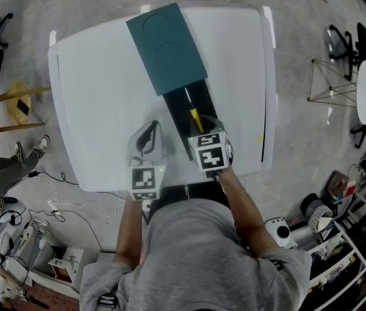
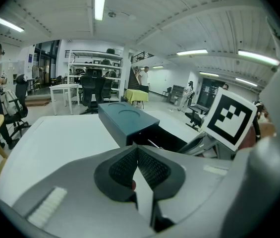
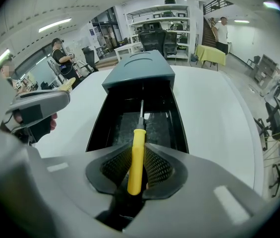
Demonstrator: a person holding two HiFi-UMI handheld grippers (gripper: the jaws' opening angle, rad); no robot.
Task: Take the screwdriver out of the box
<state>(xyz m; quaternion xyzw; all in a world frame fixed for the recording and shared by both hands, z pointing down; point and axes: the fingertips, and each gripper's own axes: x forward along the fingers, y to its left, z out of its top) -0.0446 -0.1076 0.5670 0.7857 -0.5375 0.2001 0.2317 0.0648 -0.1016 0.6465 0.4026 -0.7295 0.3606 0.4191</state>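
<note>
I have right gripper [image 3: 136,171] clamped on screwdriver [image 3: 138,148], left gripper [image 2: 138,166] jaws together; tilted lift may catch shaft on box [image 3: 96,128]

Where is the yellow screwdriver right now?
In the right gripper view, the screwdriver is pinched in the right claw, its metal tip pointing into the open black box on the white table.

Open-plan lab workshop, office chairs [image 2: 94,90], metal shelving [image 2: 87,63], ceiling strip lights [image 2: 100,1], cables [image 1: 66,207] on concrete floor [image 1: 299,154].
</note>
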